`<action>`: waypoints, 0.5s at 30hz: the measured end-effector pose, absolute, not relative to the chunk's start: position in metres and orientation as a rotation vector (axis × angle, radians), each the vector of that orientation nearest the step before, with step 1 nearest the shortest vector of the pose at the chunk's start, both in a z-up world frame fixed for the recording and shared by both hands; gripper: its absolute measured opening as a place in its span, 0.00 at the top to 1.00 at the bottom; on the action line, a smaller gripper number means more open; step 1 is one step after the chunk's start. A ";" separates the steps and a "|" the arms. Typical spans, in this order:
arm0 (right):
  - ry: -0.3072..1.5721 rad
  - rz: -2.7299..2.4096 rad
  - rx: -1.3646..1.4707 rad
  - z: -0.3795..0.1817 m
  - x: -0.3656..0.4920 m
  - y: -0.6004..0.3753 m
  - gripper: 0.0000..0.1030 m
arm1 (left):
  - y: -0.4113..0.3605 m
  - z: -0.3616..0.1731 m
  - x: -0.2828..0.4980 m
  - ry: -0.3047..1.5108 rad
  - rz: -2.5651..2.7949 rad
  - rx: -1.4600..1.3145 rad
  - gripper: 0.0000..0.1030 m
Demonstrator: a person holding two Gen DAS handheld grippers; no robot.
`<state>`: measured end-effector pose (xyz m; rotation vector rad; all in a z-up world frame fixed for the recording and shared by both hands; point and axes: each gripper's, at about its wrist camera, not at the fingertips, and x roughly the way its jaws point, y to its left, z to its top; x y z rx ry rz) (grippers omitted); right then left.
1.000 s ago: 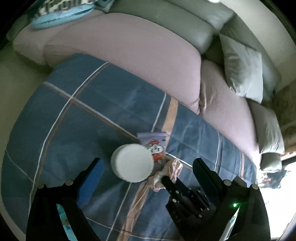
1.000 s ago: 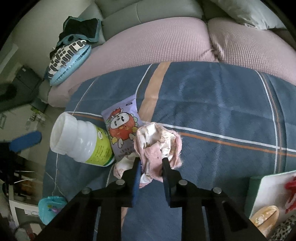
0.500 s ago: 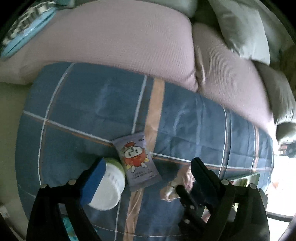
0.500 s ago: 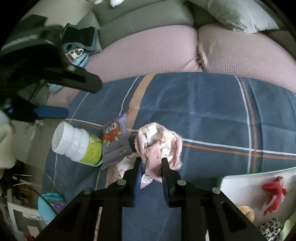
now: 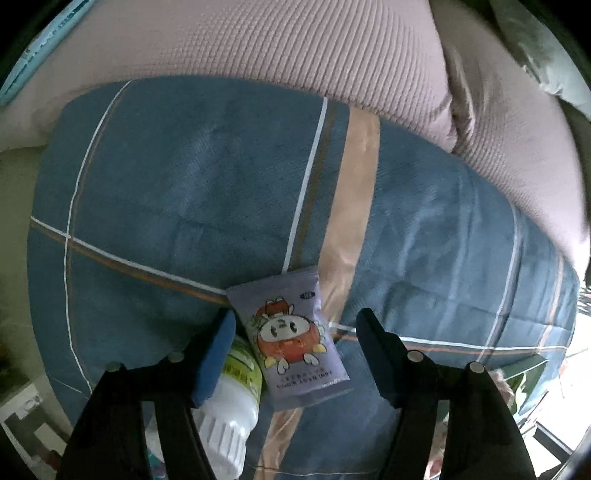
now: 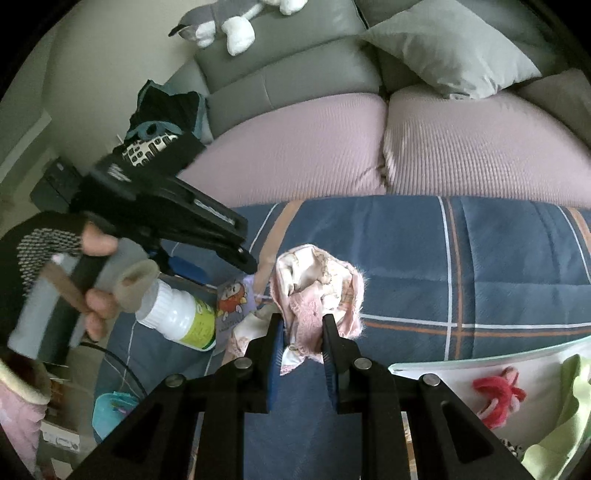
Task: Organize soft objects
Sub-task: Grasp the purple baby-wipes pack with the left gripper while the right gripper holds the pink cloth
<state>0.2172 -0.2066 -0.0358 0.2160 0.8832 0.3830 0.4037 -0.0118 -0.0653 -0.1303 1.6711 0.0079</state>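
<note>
Fingers of left gripper (image 5: pixel 295 328) closing astride snack packet (image 5: pixel 295 339); right gripper (image 6: pixel 303 328) pinching pink cloth (image 6: pixel 317 291).

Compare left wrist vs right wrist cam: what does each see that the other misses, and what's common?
Left wrist only: its own left claw, closing around the purple snack packet, pads not yet on it.

Right wrist only: the right claw shut on the pink cloth, the plush toy on the sofa back, the white tray.

Both: the packet, the white bottle, the blue plaid blanket, the pink cushions.
</note>
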 end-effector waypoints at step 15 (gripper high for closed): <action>0.879 0.374 0.255 -0.047 0.221 -0.223 0.80 | -0.025 -0.119 0.421 1.805 0.056 0.000 0.34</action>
